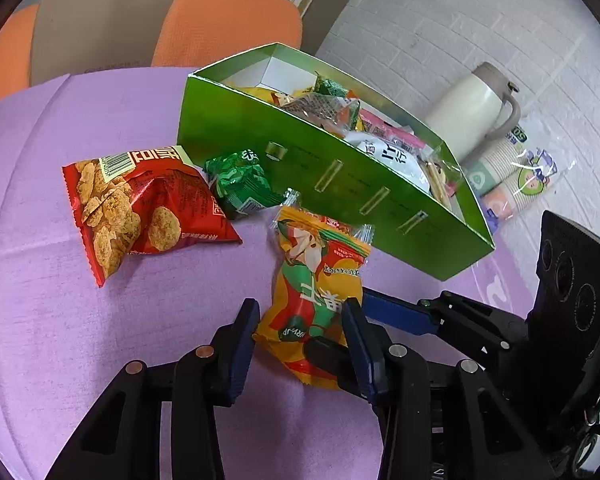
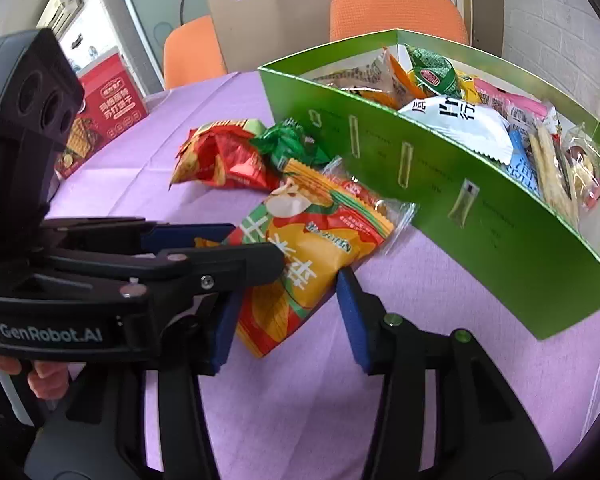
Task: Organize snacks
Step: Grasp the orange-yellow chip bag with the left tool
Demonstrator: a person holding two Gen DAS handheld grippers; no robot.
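Orange-and-yellow snack packet [image 1: 314, 300] lies on the purple tablecloth [image 1: 100, 320] just in front of the green box [image 1: 300, 168], and the left gripper [image 1: 302, 334] has its blue pads on both sides of the near end, pinching it. Red chip bag [image 1: 140, 212] and small green packet [image 1: 240, 184] sit beside the box. From the right wrist, the right gripper [image 2: 288, 320] straddles that same packet [image 2: 300, 264] half open, right pad clear of the wrapper, while the left gripper [image 2: 220, 246] reaches in from the left
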